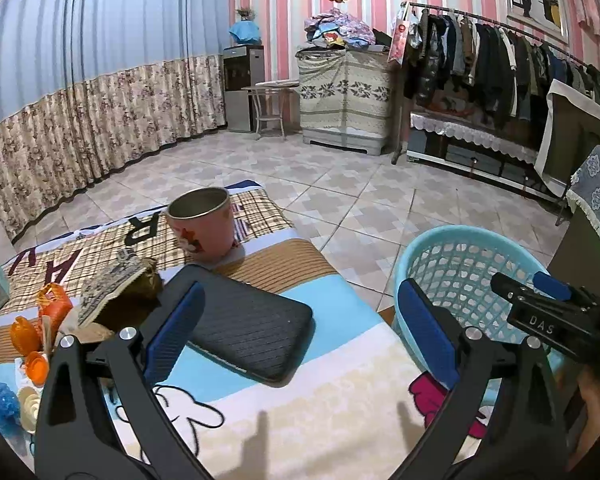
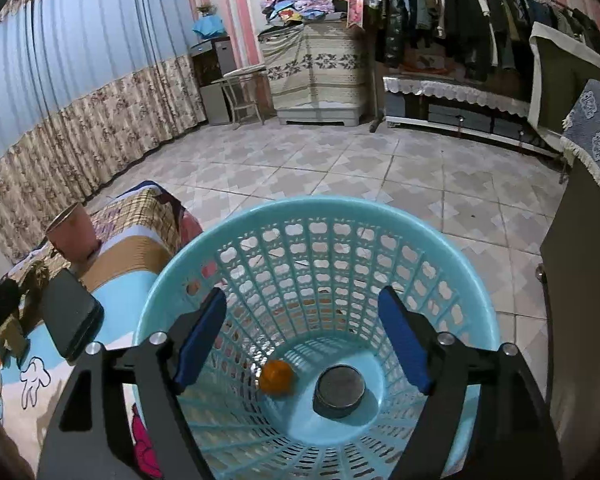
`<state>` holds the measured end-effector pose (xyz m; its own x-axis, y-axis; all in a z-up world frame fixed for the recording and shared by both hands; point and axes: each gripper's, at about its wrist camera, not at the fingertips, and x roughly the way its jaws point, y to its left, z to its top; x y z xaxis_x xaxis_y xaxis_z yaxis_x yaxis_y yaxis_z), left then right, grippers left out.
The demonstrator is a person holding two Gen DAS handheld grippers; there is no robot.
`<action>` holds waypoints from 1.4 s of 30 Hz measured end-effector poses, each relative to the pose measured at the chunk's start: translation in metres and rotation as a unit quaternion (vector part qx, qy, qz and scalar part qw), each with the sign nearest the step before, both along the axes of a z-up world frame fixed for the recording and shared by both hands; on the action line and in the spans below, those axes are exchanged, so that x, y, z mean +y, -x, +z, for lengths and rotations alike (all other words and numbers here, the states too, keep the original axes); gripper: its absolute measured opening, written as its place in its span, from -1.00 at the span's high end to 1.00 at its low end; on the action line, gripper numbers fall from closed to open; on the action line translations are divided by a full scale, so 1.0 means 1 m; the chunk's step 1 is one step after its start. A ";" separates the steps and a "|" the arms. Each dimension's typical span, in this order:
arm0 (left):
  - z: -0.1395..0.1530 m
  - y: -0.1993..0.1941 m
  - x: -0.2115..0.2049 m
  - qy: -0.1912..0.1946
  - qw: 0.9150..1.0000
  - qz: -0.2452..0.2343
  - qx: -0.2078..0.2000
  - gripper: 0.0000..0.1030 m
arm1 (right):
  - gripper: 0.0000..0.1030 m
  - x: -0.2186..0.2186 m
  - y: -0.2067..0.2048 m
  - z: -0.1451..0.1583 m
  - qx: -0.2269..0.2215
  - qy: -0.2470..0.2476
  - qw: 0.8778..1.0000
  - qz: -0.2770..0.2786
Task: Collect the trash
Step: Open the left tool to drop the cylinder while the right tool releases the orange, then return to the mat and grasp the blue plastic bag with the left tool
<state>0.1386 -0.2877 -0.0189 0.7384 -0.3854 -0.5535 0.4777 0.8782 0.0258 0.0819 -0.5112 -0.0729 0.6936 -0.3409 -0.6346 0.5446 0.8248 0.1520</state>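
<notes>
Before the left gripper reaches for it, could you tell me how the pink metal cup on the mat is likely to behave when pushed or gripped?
The pink cup looks like thin, empty metal, so probably light and stiff. Its smooth tapered wall may slip between the pads. Upright on the soft mat, a push near the rim could tip it, and it would likely roll.

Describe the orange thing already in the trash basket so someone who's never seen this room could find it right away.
Start at the light blue lattice basket standing on the tiled floor beside the cartoon-print blanket. Look down to its bottom, where two things lie. The orange crumpled lump sits left of a dark round disc; it alone is bright and irregular.
</notes>
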 end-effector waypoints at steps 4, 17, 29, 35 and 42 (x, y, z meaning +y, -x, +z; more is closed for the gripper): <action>0.003 0.003 0.010 0.003 1.000 0.009 0.000 -0.88 | -0.57 0.005 0.002 0.005 0.001 0.014 1.000 -0.006; 0.019 0.017 0.068 0.002 0.999 0.048 -0.010 -0.89 | -0.66 0.027 0.012 0.026 -0.008 0.040 0.999 -0.010; 0.023 0.025 0.174 -0.020 0.990 0.136 -0.015 -0.89 | -0.82 0.114 -0.005 0.059 -0.045 0.036 0.995 0.080; 0.006 0.018 0.228 -0.052 0.981 0.185 -0.001 -0.89 | -0.82 0.162 -0.017 0.058 -0.051 0.032 0.991 0.122; -0.014 0.003 0.277 -0.043 0.974 0.222 0.018 -0.89 | -0.82 0.196 -0.035 0.043 -0.030 0.031 0.987 0.156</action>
<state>0.1358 -0.0105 -0.0331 0.8017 0.0168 -0.5975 0.0532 0.9936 0.0992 0.1169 -0.3153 -0.0304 0.8062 -0.1417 -0.5745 0.2548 0.9594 0.1209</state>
